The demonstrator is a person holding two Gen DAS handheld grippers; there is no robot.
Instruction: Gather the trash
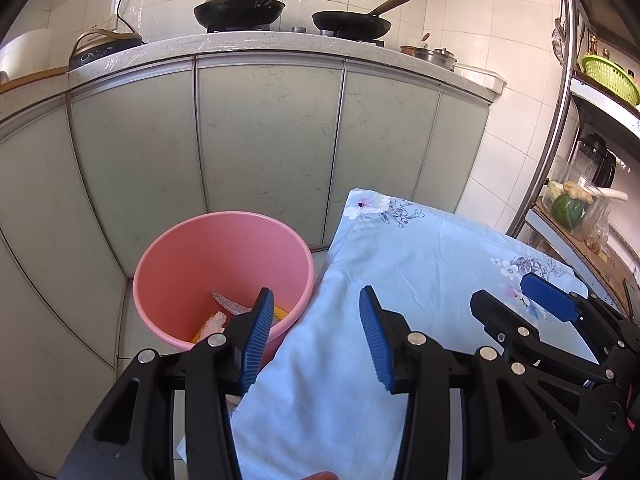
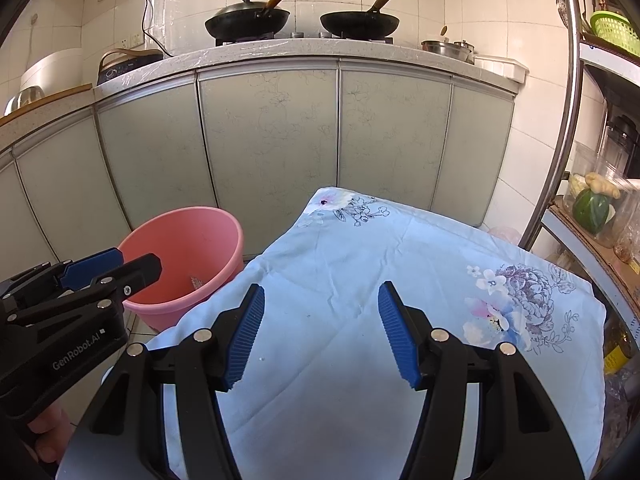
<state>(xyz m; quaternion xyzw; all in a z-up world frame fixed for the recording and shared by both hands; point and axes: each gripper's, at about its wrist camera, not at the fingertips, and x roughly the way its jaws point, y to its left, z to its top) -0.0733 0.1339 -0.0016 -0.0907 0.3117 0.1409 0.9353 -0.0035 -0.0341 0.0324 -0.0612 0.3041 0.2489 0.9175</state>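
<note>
A pink bucket stands on the floor left of a table covered by a light blue flowered cloth. Trash lies at the bucket's bottom: a silvery wrapper and pale and yellow scraps. My left gripper is open and empty, over the cloth's left edge beside the bucket. My right gripper is open and empty above the cloth. The bucket shows at the left of the right wrist view, with the left gripper at its rim. The right gripper shows at the right of the left wrist view.
Grey-green cabinet doors run behind the bucket under a counter with two woks and pots. A metal shelf rack with a green basket, jars and vegetables stands at the right. Tiled floor surrounds the bucket.
</note>
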